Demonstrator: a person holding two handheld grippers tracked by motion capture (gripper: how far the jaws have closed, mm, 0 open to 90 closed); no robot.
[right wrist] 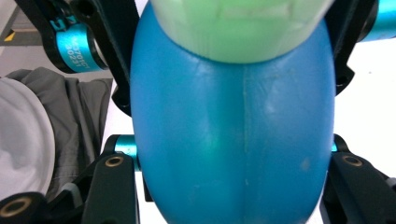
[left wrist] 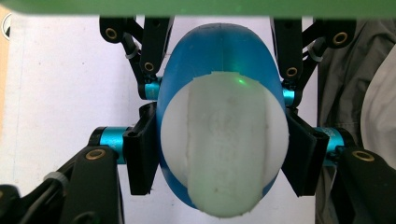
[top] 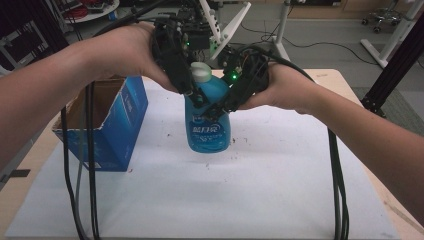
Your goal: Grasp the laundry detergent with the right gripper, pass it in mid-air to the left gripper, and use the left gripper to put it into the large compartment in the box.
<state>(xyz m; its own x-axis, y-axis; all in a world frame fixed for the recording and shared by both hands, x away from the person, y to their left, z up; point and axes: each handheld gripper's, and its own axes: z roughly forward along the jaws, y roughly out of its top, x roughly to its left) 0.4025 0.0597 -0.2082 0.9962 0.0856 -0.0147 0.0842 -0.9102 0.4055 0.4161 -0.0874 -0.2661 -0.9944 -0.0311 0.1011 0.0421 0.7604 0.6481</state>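
While both grippers hold the blue bottle (top: pixel 208 120) upright at the table's (top: pixel 280 190) centre, the left gripper (top: pixel 192 95) has its jaws clamped below the white cap (top: pixel 201 72), the right gripper (top: pixel 220 107) squeezes the body. Box (top: pixel 120 120) at nine o'clock; the cap seems unopened.

High view is dim, forearms dark, room behind murky. Small green lamps glow on both tools. In the left gripper view the white cap (left wrist: pixel 224 144) sits soft, out of focus, against a washed-out bright surface (left wrist: pixel 51 79). The right gripper view shows a green-tinted, blurred close-up.
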